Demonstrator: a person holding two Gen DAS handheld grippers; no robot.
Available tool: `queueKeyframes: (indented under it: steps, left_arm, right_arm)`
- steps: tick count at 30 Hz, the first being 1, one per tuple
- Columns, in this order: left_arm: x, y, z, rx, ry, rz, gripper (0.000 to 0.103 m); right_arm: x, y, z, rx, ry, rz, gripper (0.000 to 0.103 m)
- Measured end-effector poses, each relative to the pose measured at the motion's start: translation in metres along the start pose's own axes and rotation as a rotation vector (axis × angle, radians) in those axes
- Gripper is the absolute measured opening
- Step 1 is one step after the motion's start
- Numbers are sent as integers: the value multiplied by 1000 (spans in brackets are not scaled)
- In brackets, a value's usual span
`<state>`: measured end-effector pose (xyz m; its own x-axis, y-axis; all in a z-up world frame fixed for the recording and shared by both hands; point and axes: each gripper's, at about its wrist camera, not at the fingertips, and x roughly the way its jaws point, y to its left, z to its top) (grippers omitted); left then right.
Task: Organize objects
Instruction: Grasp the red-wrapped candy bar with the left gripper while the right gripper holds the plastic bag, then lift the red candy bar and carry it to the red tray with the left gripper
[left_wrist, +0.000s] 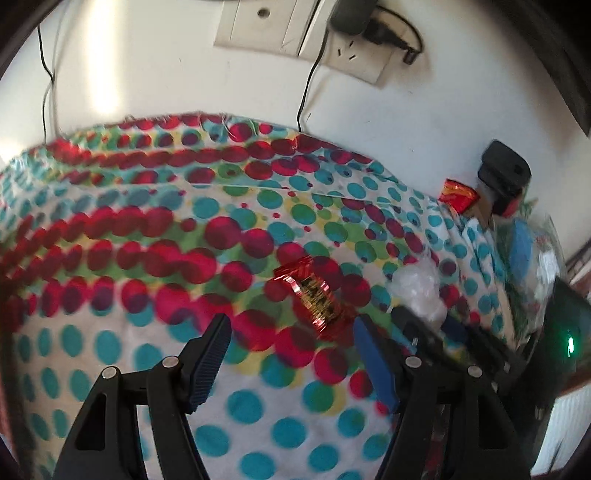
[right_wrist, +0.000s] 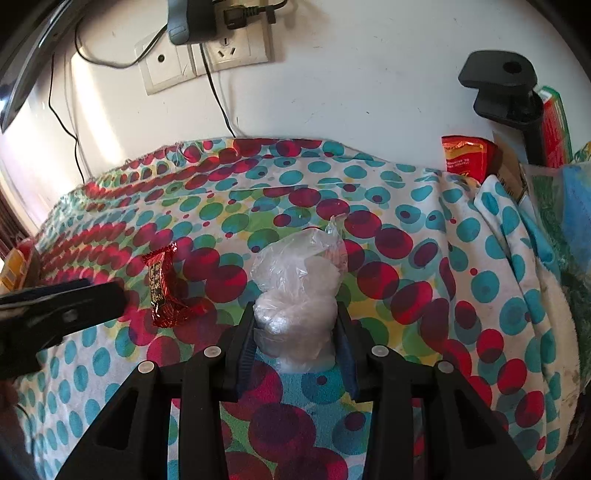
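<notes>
A worktop covered by a white cloth printed with red, teal and green dots (right_wrist: 424, 206) stands against a white wall.

The right tongs (right_wrist: 295, 328) are clamped on a clear crumpled plastic bag of white lumps (right_wrist: 295, 288). The pads press its lower sides, and its knotted neck points away from the tongs toward the wall, at about 1 o'clock in the right wrist view. The bag's long axis runs from the tongs to the wall.

At about 9 o'clock of the bag lies a shiny red foil sweet wrapper with gold lettering (right_wrist: 166, 288), flat on the cloth, near the bag but apart from it. Its long axis runs roughly from the wall toward the near edge, slightly tilted.

The left tongs (left_wrist: 291, 332) stand wide apart and hold nothing. In the left wrist view the red wrapper (left_wrist: 317, 299) sits just beyond the fingertips, nearer the right finger, its length slanting from 11 o'clock to 5 o'clock. That view is blurred.

At the cloth's far right corner a red and gold snack packet (right_wrist: 463, 157) leans beside a black clamp bracket (right_wrist: 502, 88).
</notes>
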<state>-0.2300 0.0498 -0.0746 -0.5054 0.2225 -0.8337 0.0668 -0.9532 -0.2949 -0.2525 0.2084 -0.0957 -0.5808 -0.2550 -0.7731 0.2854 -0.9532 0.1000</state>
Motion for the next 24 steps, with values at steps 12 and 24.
queueKeyframes:
  steps: [12, 24]
  left_arm:
    - [31, -14, 0, 39, -14, 109, 71]
    - [25, -1, -5, 154, -69, 114, 24]
  right_arm:
    - [-1, -5, 0, 23, -5, 27, 37]
    - [0, -3, 0, 19, -4, 21, 39]
